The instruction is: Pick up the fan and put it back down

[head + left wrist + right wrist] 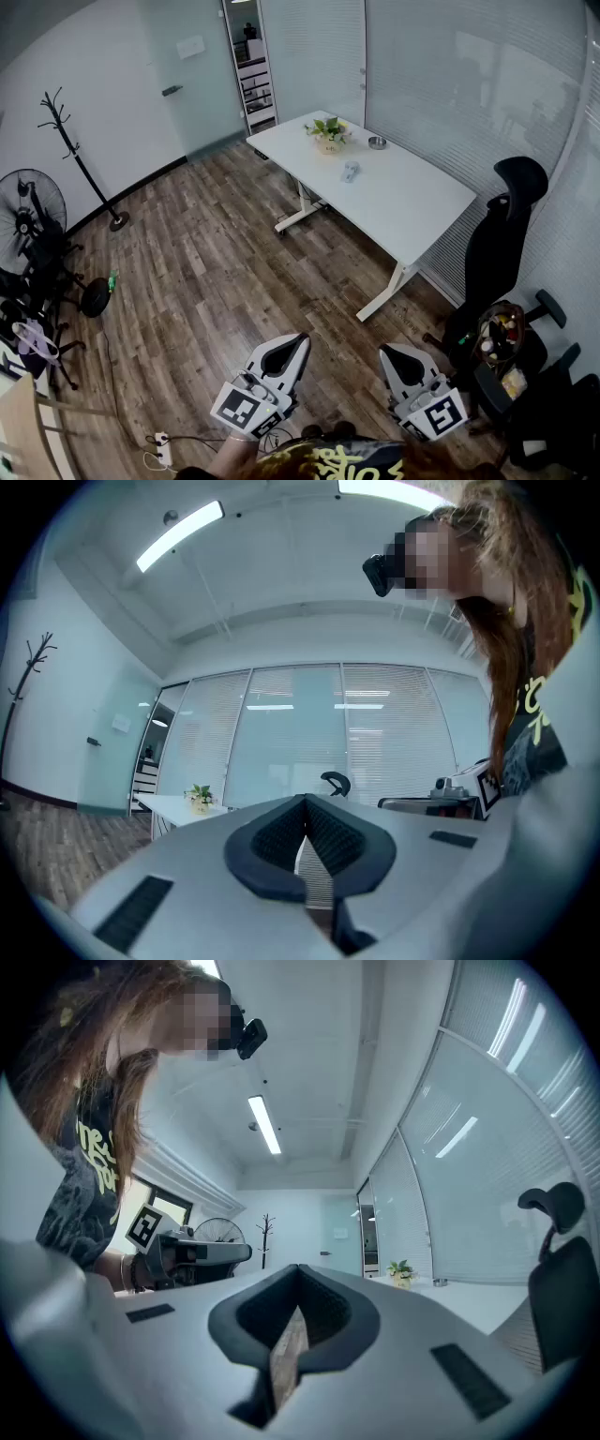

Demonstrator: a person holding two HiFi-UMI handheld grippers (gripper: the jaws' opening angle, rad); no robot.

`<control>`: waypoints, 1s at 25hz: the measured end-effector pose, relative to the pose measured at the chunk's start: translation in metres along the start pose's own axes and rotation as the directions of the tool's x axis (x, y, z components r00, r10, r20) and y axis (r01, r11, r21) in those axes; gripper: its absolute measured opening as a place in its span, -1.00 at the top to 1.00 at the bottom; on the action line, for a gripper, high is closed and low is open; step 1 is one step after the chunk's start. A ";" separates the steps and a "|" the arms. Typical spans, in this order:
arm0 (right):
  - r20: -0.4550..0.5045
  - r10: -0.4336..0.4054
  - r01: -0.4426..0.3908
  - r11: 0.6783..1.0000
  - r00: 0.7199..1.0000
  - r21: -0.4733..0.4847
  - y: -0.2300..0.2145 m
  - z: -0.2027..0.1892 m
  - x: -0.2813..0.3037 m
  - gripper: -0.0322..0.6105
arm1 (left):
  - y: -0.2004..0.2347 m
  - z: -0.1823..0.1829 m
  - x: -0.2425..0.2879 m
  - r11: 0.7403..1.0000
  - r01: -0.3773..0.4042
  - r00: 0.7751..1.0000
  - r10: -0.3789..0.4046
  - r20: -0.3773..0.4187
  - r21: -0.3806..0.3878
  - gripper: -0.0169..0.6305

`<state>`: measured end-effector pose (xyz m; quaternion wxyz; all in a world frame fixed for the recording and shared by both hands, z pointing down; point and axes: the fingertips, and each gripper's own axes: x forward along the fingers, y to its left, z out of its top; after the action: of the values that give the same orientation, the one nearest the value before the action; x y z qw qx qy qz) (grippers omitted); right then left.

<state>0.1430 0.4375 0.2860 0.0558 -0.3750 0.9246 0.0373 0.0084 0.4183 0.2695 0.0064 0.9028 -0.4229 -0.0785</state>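
The black standing fan (28, 211) is at the far left of the room, by the white wall, with its round grille facing into the room. Its grille top (217, 1231) also shows in the right gripper view beyond the other gripper. My left gripper (298, 339) and right gripper (386, 354) are held side by side low in the head view, far from the fan. Both point out over the wooden floor. The left gripper's jaws (305, 803) are shut with nothing between them. The right gripper's jaws (298, 1274) are likewise shut and hold nothing.
A white desk (412, 211) stands ahead with a potted plant (328, 134), a small bowl (377, 142) and a remote (350, 172). A coat stand (80, 159) is near the fan. A black office chair (502, 239) and a cluttered stool (502, 342) are right; a power strip (161, 448) lies bottom left.
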 end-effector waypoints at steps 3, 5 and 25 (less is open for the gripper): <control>0.003 0.002 -0.002 1.000 1.000 -0.003 0.000 0.002 0.000 0.89 | -0.001 -0.001 0.000 1.000 -0.002 1.000 0.002 0.007 0.006 0.98; 0.011 -0.004 0.005 1.000 1.000 -0.017 -0.002 0.004 0.000 0.89 | -0.002 -0.001 0.000 1.000 -0.002 1.000 0.002 0.007 0.004 0.97; 0.047 -0.033 0.032 0.999 0.998 0.015 -0.003 0.009 0.003 0.89 | -0.005 0.006 -0.006 1.000 0.020 1.000 -0.020 0.012 -0.012 0.90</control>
<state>0.1441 0.4341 0.2764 0.0807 -0.3888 0.9170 0.0387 0.0081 0.4265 0.2645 0.0088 0.9065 -0.4132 -0.0863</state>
